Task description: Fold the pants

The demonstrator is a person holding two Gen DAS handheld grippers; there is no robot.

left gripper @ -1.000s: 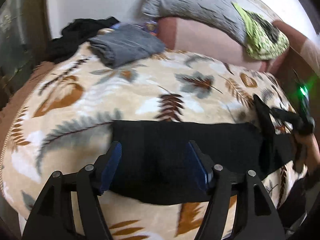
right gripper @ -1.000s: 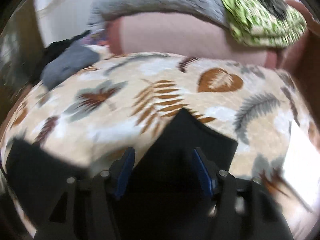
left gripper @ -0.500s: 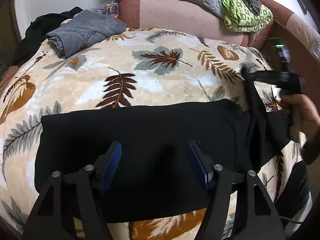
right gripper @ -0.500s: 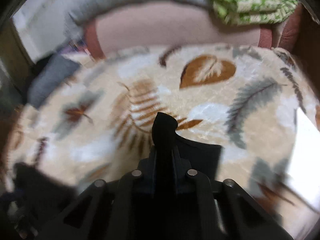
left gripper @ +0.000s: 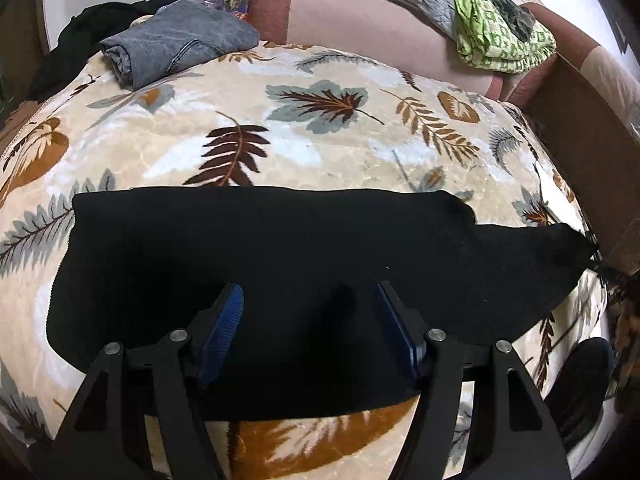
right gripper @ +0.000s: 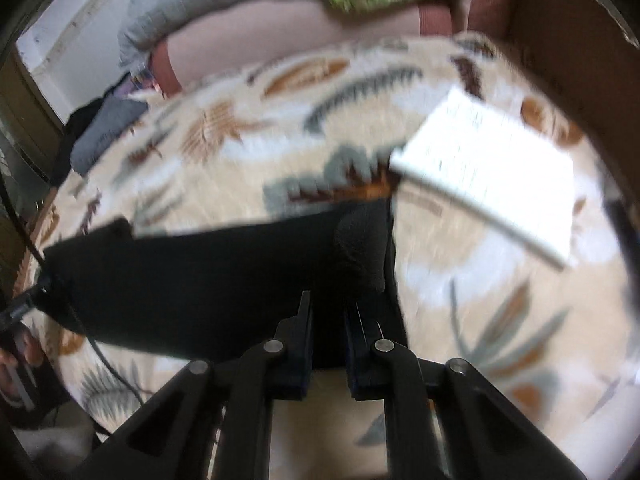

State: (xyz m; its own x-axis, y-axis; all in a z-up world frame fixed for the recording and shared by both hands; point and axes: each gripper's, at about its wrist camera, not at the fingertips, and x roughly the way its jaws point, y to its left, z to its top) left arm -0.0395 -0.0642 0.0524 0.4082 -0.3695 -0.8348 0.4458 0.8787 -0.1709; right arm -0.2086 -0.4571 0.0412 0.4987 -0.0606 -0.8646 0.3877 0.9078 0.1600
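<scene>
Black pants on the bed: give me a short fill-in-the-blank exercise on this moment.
1. The black pants lie on a blanket printed with ____.
2. The right gripper is shut on the ____.
3. The left gripper hovers with its jaws ____.
4. The folded grey garment lies at the blanket's far ____ corner in the left wrist view.

Missing words: leaves; pants; open; left

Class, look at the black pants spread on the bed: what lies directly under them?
Under the black pants lies the cream leaf-print blanket, visible all around their edges. The part of the blanket beneath the cloth is covered, so anything else there cannot be seen.
</scene>
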